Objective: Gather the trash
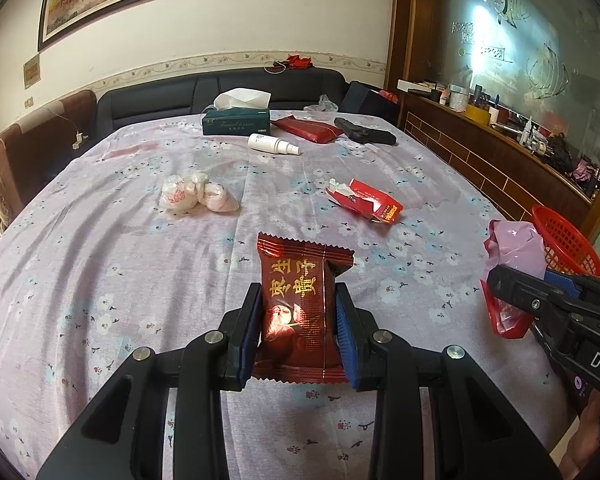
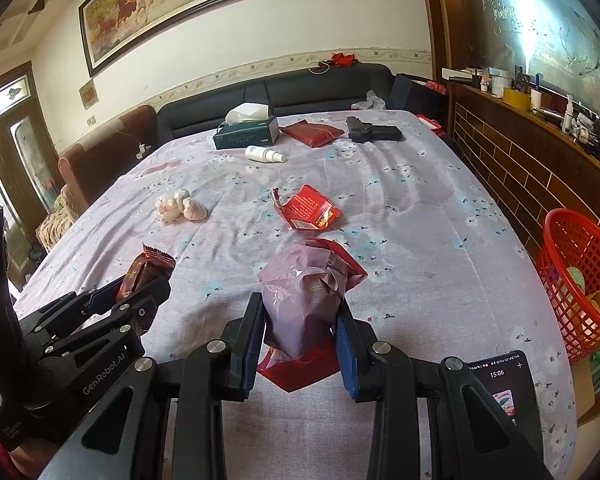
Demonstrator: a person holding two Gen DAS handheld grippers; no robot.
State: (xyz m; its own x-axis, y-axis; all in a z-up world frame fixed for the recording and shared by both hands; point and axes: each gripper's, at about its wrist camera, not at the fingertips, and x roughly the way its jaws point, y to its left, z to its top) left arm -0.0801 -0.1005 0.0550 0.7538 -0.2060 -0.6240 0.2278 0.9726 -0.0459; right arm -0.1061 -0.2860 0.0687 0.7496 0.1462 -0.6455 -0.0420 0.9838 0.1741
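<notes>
My left gripper (image 1: 298,298) is shut on a dark red snack wrapper (image 1: 300,300) with gold characters, held above the flowered tablecloth (image 1: 100,280). In the right wrist view that wrapper (image 2: 146,272) shows at the left in the same gripper (image 2: 140,284). My right gripper (image 2: 300,308) is shut on a crumpled pink and red plastic bag (image 2: 300,296); the bag (image 1: 512,252) also appears at the right of the left wrist view. A torn red carton (image 1: 366,200) (image 2: 308,210) and a knotted white plastic bag (image 1: 196,194) (image 2: 178,206) lie further out on the cloth.
A red mesh basket (image 2: 580,280) (image 1: 564,240) stands off the table's right edge. At the far end lie a green tissue box (image 1: 236,120), a white spray bottle (image 1: 272,144), a red pouch (image 1: 308,128) and a black case (image 1: 364,132). A phone (image 2: 500,388) rests at the near right.
</notes>
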